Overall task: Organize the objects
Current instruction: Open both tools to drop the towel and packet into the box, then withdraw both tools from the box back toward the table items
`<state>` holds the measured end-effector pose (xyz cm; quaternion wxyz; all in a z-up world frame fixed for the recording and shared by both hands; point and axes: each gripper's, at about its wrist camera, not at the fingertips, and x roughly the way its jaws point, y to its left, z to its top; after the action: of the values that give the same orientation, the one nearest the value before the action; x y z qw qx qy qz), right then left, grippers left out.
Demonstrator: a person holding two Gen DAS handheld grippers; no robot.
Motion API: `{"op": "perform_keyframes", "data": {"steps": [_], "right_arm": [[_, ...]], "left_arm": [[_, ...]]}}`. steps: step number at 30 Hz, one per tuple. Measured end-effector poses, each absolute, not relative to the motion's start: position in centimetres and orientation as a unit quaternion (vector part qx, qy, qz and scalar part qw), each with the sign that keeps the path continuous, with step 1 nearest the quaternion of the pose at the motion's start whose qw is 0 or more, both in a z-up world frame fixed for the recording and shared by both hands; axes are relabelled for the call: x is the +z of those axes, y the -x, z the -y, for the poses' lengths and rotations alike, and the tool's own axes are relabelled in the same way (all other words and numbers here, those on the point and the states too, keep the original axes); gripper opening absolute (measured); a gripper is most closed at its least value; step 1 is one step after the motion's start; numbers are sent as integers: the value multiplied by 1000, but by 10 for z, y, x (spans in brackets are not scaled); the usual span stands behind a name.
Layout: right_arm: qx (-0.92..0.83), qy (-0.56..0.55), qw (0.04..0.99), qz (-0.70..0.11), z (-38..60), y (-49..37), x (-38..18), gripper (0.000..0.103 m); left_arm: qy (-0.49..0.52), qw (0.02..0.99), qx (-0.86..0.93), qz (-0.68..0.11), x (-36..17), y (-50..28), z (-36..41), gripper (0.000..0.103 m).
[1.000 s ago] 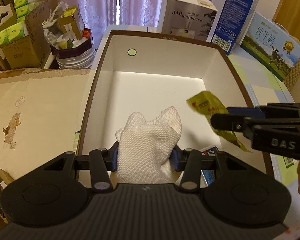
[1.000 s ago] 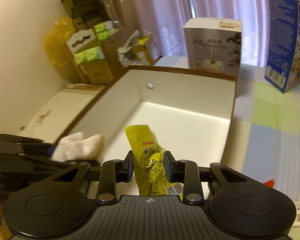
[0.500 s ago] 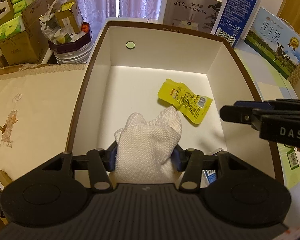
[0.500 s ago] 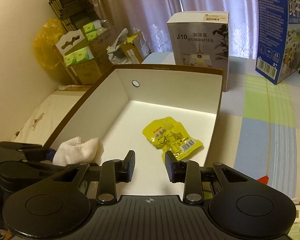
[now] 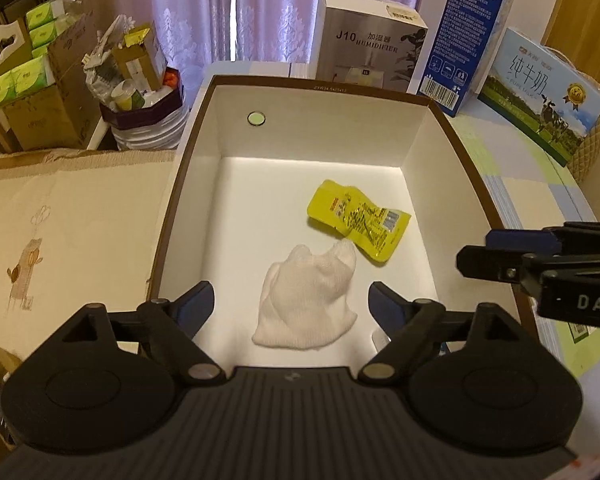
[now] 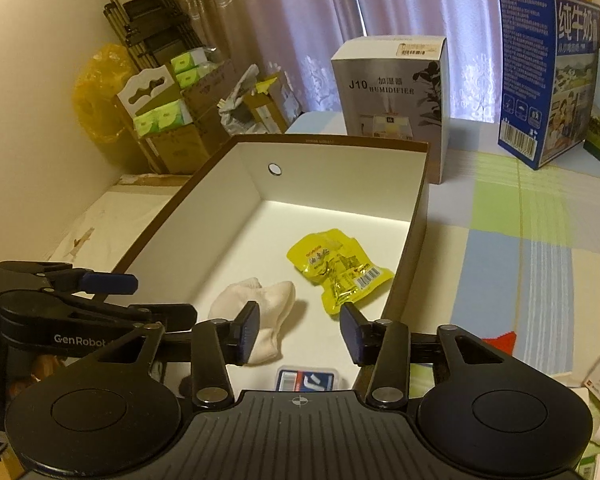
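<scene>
Your left tongs (image 5: 291, 304) are wide open and hold nothing. They hang over the near end of the big white box (image 5: 324, 120) with the brown rim. The white sock (image 5: 306, 300) lies crumpled on the floor of the box, right between the two blue pads but not touching them. Just past the sock lies the yellow snack packet (image 5: 358, 222), flat on the box floor near the right wall. One corner of the sock comes right up to the packet, maybe touching it. Your right tongs (image 6: 299, 334) are open too and hold nothing. They hang above the near right part of the box, with the sock (image 6: 256, 308) showing behind the left pad and the packet (image 6: 334, 270) a little farther in. A small blue and white card (image 6: 305, 380) peeks out just under your right tongs, by the near edge of the box. The box sits on the worktop (image 6: 520, 216) with a green and blue checked cloth. Behind the box stands a grey humidifier box (image 5: 370, 46). Beside it stands a tall blue carton (image 5: 466, 36), and a milk carton with a cow picture (image 5: 540, 92) is farther right.
</scene>
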<state>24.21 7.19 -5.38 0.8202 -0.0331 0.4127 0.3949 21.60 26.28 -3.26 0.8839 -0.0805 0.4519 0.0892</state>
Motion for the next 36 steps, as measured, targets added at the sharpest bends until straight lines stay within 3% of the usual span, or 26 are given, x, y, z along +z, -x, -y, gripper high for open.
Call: {"op": "perform_keyframes", "data": {"steps": [9,36], "right_arm": [[396,36,821,-410,-57,-220,-44,51],[415,25,815,-403,19,-159,-21,53]], "left_arm": [[91,881,97,-455,-19,-191,-258,87],[94,886,101,-443,9,-133,-187,88]]}}
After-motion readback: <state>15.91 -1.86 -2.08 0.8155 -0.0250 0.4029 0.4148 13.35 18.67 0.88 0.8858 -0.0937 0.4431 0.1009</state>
